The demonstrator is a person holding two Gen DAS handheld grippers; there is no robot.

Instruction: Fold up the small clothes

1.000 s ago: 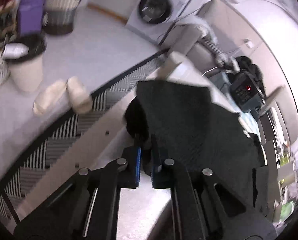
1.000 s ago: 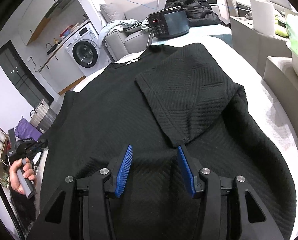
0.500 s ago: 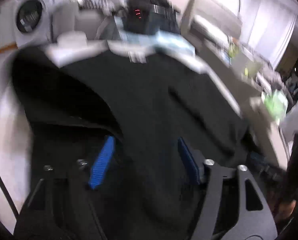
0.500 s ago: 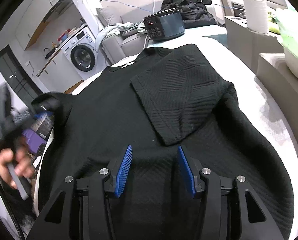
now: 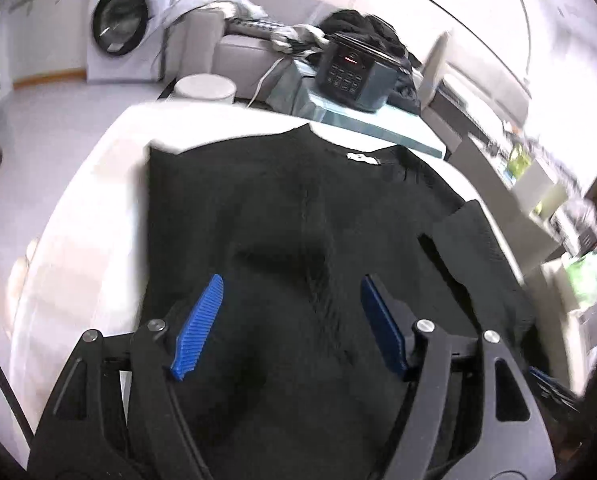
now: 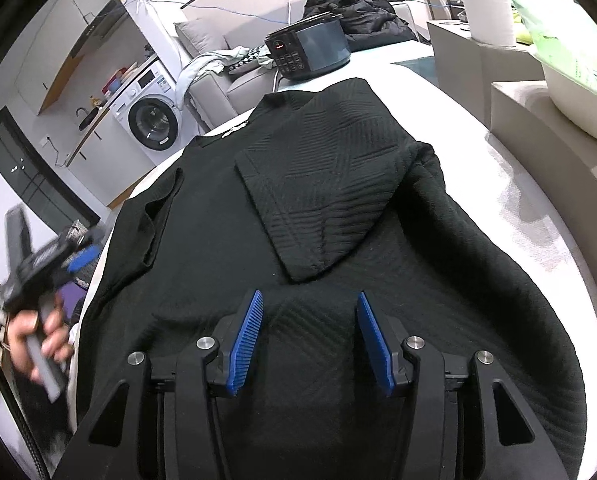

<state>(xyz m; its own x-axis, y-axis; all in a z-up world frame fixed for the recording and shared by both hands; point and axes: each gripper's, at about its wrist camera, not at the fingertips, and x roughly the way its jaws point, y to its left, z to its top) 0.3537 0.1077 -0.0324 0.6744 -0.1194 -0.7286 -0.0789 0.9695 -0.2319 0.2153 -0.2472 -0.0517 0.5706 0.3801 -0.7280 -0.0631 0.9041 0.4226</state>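
Note:
A black knit top lies flat on the white table, neck towards the far side. Its right sleeve is folded in across the chest, and its left sleeve lies turned in along the left edge. My right gripper hovers open over the lower middle of the top with nothing between its pads. My left gripper is over the top with its jaws opening and no cloth pinched between them. The right wrist view shows a hand holding the left gripper at the table's left edge.
A black multicooker stands at the table's far end, with dark clothes piled behind it. A washing machine and a grey sofa are beyond the table. At the right are a white tub and a paper roll.
My left gripper, shut on the left sleeve a second ago, has let it go, opened wide and swung in over the top. The sleeve now lies folded inward. My right gripper has stayed put.

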